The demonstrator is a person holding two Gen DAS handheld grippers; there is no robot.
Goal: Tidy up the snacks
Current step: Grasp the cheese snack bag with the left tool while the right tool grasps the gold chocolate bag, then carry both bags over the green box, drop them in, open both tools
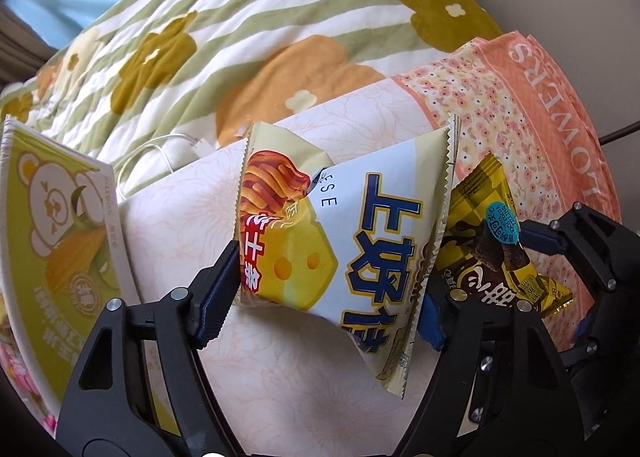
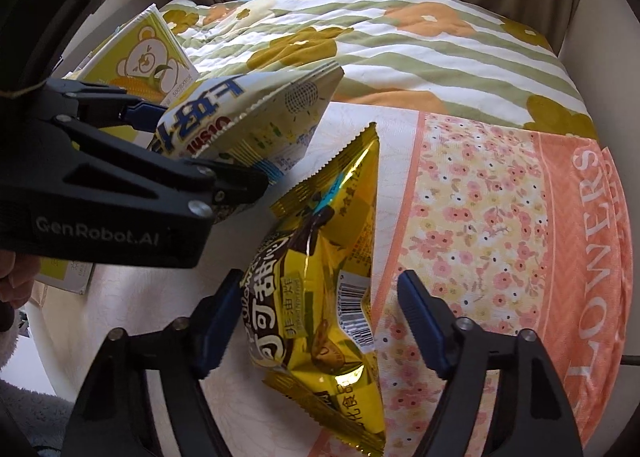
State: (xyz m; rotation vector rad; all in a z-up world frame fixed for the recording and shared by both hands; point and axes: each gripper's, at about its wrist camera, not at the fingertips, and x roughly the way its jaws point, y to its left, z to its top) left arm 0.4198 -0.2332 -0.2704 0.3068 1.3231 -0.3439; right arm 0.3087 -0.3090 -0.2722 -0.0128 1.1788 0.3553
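Left gripper [image 1: 328,277] clamped on cheese snack bag [image 1: 352,233] | right gripper [image 2: 312,321] apart around gold snack bag [image 2: 324,277] | barcode only in right view

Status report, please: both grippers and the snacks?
Left gripper shut on cheese snack bag. Right gripper open around gold chocolate snack bag, left finger touching. Nothing blocking.

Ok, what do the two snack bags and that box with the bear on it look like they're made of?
Cheese snack bag: thin plastic film with a soft sheen; it creases, and its ends are crimp-sealed.
Gold chocolate snack bag: probably metallised foil film; it shows mirror-like glare and sharp crinkles.
Bear box: likely printed cardboard with a flat, matte face and stiff straight edges.
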